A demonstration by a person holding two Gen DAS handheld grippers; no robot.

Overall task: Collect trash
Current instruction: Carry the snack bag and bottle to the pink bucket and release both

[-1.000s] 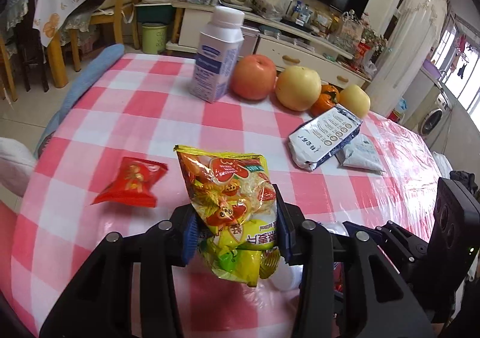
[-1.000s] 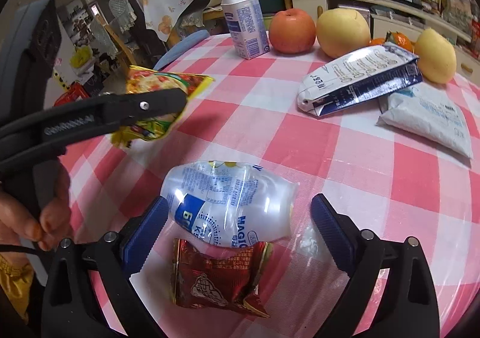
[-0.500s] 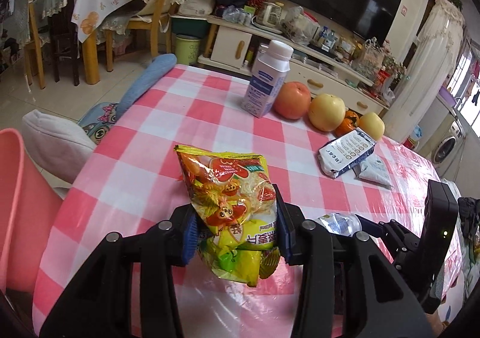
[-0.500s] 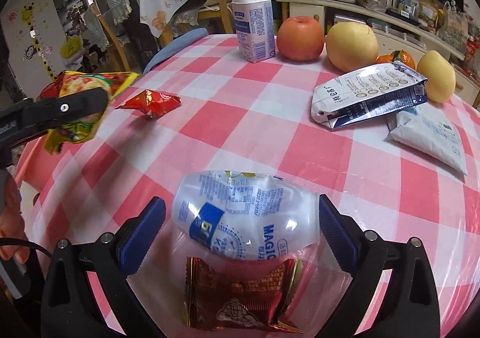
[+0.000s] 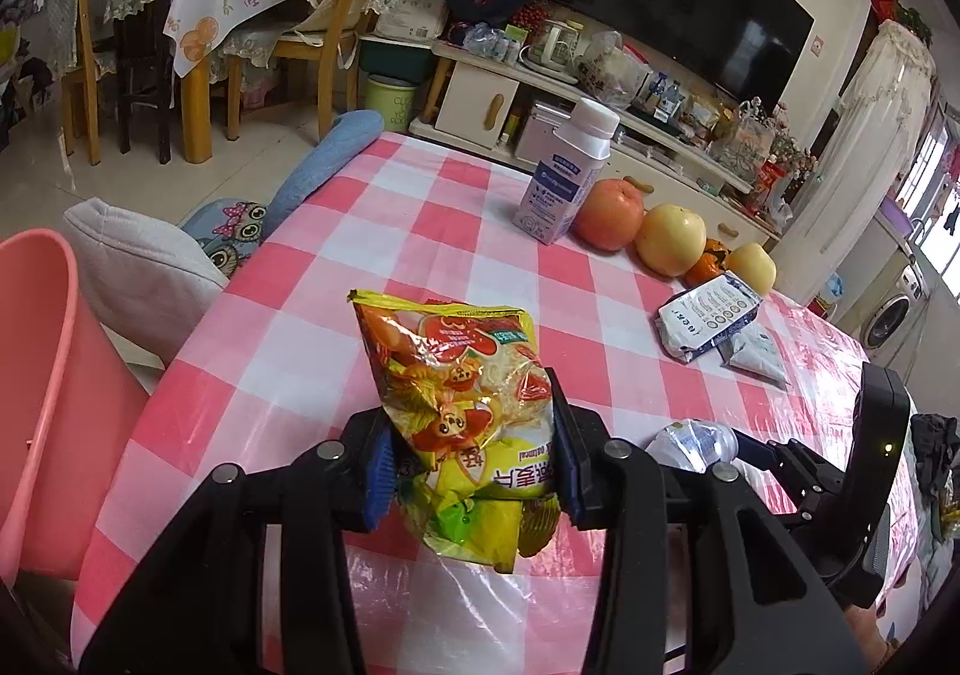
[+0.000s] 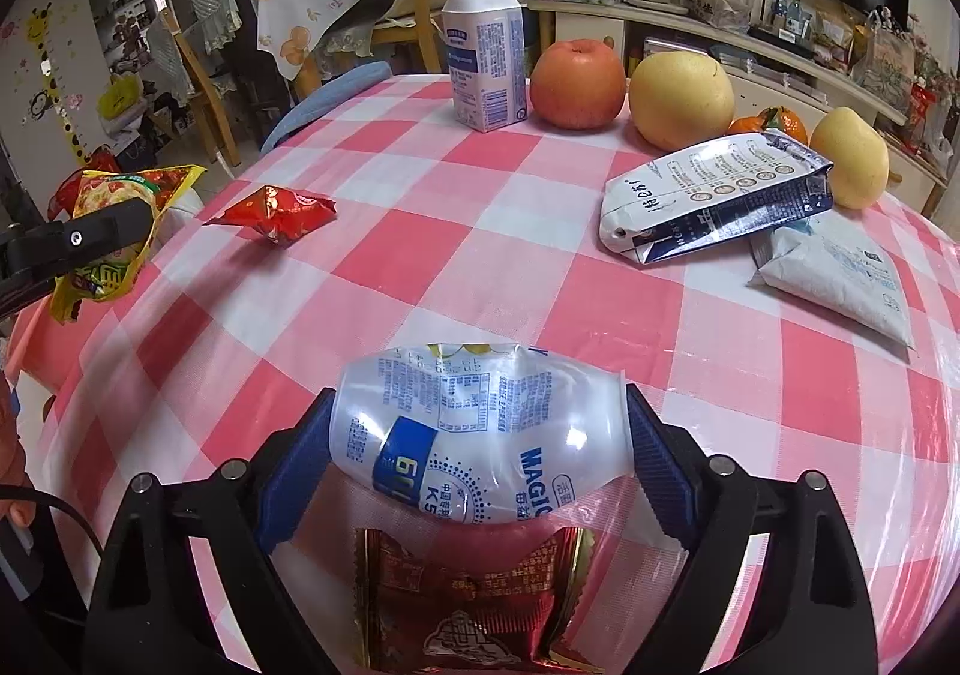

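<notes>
My left hand-held gripper [image 5: 471, 471] clamps the yellow snack bag [image 5: 465, 411] above the bench [image 5: 312, 303], pink bin [image 5: 42, 375] at nine o'clock. My right hand-held gripper [image 6: 480, 450] has just been closing; its pads touch the crushed plastic bottle [image 6: 480, 429], a dark red wrapper [image 6: 462, 603] at six o'clock

The left tool [image 5: 474, 453], angled downward, is clamped with its blue pads [image 5: 380, 468] pressed together on a package, while the right tool [image 6: 480, 447], also tilted downward, has just been closing, its blue pads [image 6: 651, 450] touching a bottle's ends.
</notes>
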